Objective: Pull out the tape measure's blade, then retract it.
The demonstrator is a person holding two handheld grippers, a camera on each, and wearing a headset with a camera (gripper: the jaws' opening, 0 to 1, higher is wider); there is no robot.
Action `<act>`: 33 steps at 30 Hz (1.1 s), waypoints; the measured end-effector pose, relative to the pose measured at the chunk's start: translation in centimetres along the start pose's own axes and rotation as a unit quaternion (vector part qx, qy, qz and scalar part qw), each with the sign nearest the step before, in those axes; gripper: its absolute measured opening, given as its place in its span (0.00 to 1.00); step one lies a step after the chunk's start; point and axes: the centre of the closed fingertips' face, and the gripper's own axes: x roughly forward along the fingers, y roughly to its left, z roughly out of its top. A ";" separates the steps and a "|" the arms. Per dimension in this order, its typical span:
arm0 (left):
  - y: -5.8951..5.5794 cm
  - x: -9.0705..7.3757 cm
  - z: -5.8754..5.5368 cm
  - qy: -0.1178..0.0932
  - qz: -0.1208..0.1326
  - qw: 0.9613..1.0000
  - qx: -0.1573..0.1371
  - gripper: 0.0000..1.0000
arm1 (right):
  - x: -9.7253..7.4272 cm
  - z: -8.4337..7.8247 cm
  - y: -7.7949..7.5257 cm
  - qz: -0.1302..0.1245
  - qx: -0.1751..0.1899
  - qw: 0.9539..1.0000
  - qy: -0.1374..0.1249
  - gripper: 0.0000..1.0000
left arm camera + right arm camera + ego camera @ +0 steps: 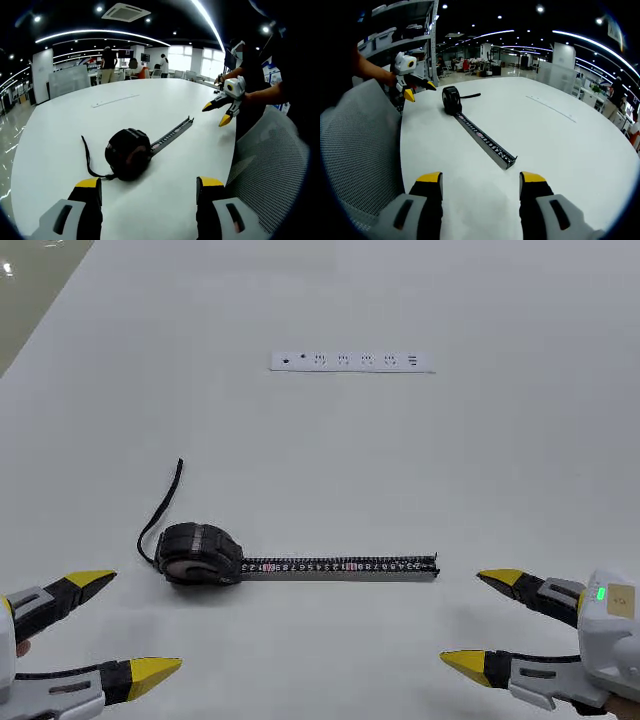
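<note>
While the tape measure [200, 554] lay on the white table [400, 470] with its blade [340, 566] drawn out flat toward the right gripper [462, 616], both grippers hung clear of it, jaws spread wide and holding nothing. The left gripper [145, 621] sat near the case, whose black strap [165, 505] trailed off behind it; the blade's tip seemed to rest on the table

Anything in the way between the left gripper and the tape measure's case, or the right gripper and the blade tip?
Nothing visible. Bare table lies between the left gripper and the case, and between the right gripper and the blade tip. The strap trails off the case's far side.
</note>
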 end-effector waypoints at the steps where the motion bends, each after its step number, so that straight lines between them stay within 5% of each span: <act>1: 0.0 0.0 0.1 -0.003 0.002 1.000 0.000 0.76 | 0.0 0.0 0.1 -0.001 0.001 1.000 0.000 0.64; 14: -1.2 -0.5 -0.1 -0.015 0.002 1.000 -0.009 1.00 | 0.0 0.4 2.5 -0.024 0.059 0.998 -0.026 0.87; 17: -1.6 -0.2 1.3 -0.033 -0.004 0.998 -0.045 1.00 | 0.1 0.6 2.9 -0.029 0.066 0.997 -0.023 0.89; 22: -1.3 -0.2 2.6 -0.039 0.010 0.999 -0.018 1.00 | 0.2 1.3 3.0 -0.035 0.074 0.996 -0.030 0.93; 33: -1.2 -0.8 1.8 -0.022 0.018 0.999 -0.025 1.00 | 0.1 1.7 2.9 -0.042 0.087 0.995 -0.028 0.94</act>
